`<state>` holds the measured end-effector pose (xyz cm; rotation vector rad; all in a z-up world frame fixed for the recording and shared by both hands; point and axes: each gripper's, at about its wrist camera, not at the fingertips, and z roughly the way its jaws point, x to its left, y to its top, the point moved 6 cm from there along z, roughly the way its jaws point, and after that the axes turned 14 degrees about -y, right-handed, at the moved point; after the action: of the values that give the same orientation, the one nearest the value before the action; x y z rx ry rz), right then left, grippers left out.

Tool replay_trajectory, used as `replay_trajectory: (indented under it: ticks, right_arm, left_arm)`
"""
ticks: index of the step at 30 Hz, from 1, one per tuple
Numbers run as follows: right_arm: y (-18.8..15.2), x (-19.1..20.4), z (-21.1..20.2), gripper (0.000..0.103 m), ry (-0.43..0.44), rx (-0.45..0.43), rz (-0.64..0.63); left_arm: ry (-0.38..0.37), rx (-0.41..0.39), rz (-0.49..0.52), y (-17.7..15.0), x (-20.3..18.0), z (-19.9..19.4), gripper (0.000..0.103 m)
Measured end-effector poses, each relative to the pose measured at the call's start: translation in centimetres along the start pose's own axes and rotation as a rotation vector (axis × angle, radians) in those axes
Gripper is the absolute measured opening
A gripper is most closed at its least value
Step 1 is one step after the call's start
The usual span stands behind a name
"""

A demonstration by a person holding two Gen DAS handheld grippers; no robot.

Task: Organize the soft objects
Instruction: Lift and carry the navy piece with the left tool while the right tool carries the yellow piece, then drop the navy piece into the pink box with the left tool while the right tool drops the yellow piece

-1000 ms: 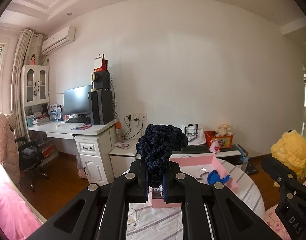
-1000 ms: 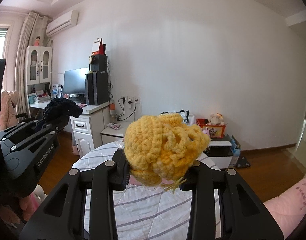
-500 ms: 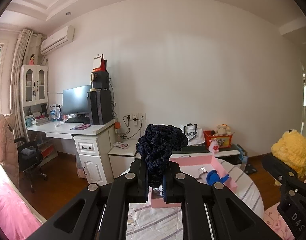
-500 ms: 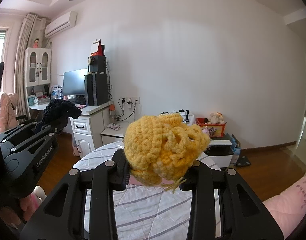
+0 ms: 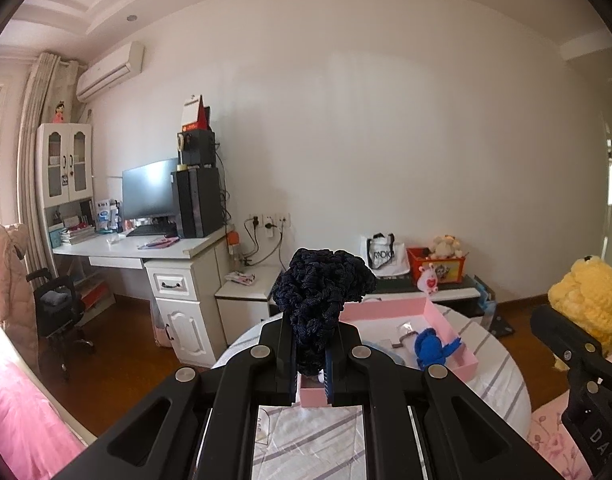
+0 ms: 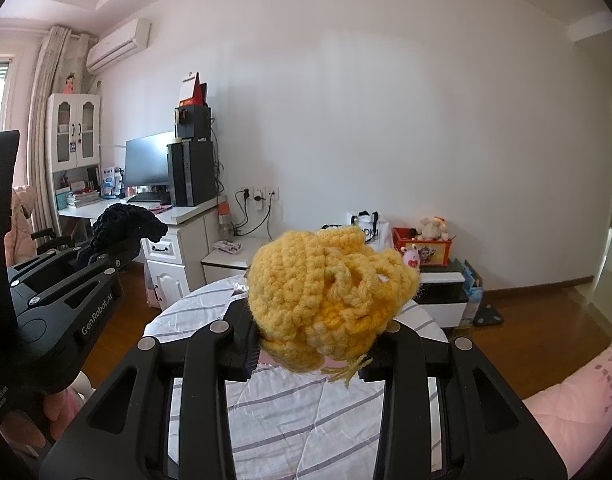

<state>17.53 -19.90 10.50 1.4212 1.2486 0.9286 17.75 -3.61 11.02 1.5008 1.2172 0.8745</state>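
My left gripper (image 5: 311, 354) is shut on a dark navy crocheted toy (image 5: 322, 292), held up above the round table. My right gripper (image 6: 310, 344) is shut on a yellow crocheted toy (image 6: 326, 300), also held up in the air. Each gripper shows in the other's view: the yellow toy (image 5: 590, 300) at the right edge, the navy toy (image 6: 126, 224) at the left. A pink open box (image 5: 450, 320) stands on the table beyond my left gripper, with a blue crocheted toy (image 5: 432, 346) inside it.
The round table (image 6: 306, 420) has a white cloth with grey stripes. A white desk (image 5: 146, 250) with monitor and tower stands at the left, an office chair (image 5: 58, 312) beside it. A low shelf (image 5: 446, 290) with a bag and a red box lines the back wall.
Both grippers keep their toys. The views have shifted only slightly; the left view has drifted a little.
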Motion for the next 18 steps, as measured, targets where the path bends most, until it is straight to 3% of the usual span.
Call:
replay_trajectory:
  ticks: [9, 18]
  right_arm:
    - [-1.2, 0.2, 3.3, 0.033, 0.009, 0.083, 0.009]
    - [-4.2, 0.7, 8.0, 0.033, 0.032, 0.203, 0.008]
  left_arm:
    - [-0.011, 0.069, 0.006, 0.1, 0.1, 3.0, 0.006]
    - [-0.03, 0.23, 0.004, -0.9, 0.4, 9.2, 0.006]
